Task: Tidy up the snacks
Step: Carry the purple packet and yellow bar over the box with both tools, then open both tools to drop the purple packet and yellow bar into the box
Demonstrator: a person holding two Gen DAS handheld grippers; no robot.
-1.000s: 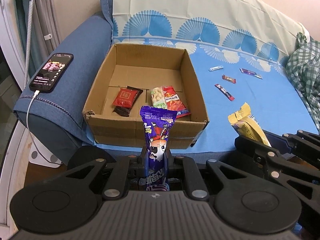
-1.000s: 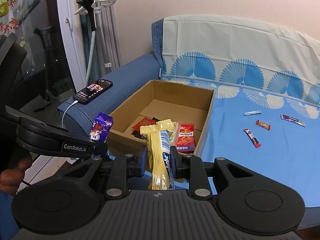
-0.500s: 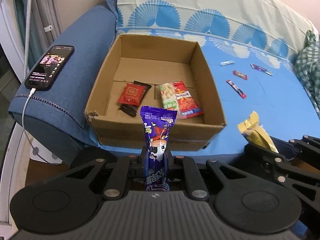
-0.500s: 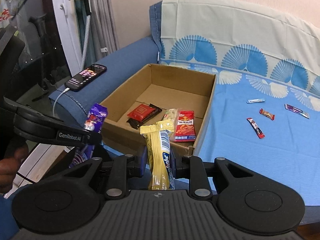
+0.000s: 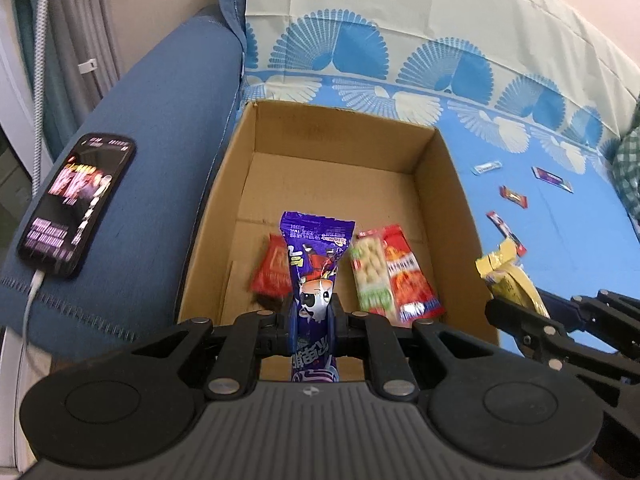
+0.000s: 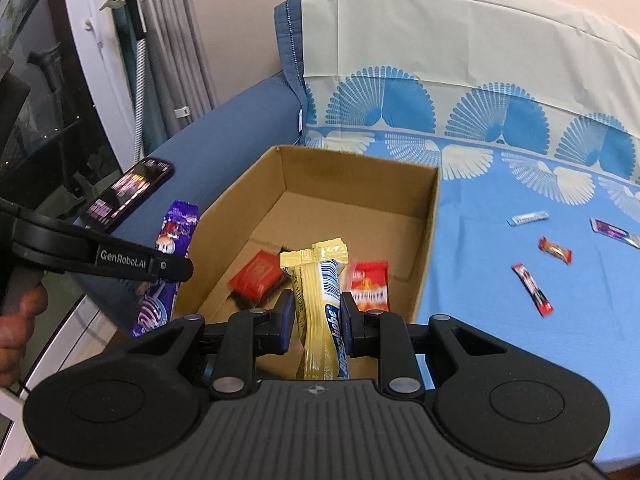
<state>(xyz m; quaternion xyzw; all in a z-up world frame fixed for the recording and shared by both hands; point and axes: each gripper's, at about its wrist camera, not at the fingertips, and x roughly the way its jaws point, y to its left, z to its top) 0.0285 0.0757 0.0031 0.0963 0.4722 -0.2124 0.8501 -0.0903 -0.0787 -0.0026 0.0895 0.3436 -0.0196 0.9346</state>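
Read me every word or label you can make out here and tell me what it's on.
"GenRobot.AI": side of the left gripper, which is shut on the purple packet.
Print on the yellow packet, the phone and the snacks in the box: too blurred to read.

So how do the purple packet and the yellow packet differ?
The purple packet is in the left claw; the yellow packet is in the right claw. Purple shows a cartoon face; yellow shows blue lettering. Both stand upright, clamped, near the box.
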